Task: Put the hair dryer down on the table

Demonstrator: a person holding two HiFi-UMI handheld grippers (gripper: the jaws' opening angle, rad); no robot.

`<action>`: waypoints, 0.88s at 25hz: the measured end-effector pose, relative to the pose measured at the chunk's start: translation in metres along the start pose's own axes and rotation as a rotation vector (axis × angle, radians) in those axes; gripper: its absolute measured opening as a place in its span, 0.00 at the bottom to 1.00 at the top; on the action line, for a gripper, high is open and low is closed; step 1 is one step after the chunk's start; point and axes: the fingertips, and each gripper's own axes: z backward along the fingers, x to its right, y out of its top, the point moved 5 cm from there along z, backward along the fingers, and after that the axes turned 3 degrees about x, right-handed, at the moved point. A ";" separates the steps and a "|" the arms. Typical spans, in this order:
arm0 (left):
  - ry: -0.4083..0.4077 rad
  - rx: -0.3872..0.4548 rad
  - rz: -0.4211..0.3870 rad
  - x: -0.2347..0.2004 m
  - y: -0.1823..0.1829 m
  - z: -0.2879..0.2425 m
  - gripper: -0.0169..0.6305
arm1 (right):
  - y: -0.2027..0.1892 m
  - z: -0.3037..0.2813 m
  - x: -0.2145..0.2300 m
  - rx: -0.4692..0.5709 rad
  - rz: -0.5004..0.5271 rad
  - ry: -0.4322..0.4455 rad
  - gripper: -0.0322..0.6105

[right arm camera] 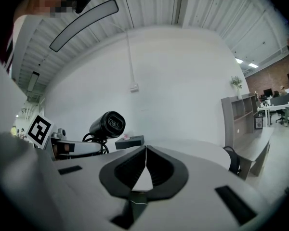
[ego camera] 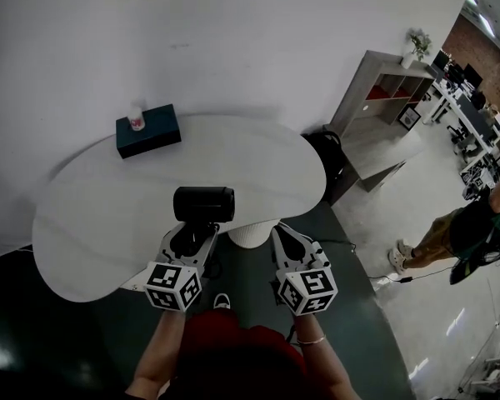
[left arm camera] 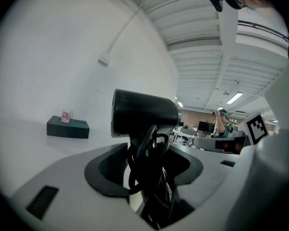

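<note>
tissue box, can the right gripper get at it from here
Probably yes: only bare table lies between the shut right gripper and the tissue box; the hair dryer sits just left of that line.

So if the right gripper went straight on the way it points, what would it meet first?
Probably the white table top: the shut right gripper points low across it. The dark box sits left of that line; depth is unclear.

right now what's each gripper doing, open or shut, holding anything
Left gripper: closed on the hair dryer, gripping its handle and looped cord.
Right gripper: closed, nothing between its jaws.
</note>
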 end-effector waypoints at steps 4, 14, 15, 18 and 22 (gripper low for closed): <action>-0.013 -0.013 -0.010 -0.015 0.005 -0.017 0.38 | 0.001 -0.016 0.007 0.001 -0.006 -0.036 0.07; -0.069 -0.043 -0.027 -0.031 0.015 -0.060 0.37 | 0.000 -0.046 0.024 -0.009 -0.024 -0.096 0.07; -0.075 -0.048 -0.028 -0.033 0.015 -0.064 0.37 | 0.000 -0.048 0.026 -0.009 -0.026 -0.103 0.07; -0.087 -0.067 -0.030 -0.037 0.015 -0.077 0.37 | 0.000 -0.055 0.032 -0.013 -0.026 -0.117 0.07; -0.095 -0.087 -0.033 -0.041 0.015 -0.096 0.37 | -0.001 -0.064 0.045 -0.018 -0.031 -0.131 0.07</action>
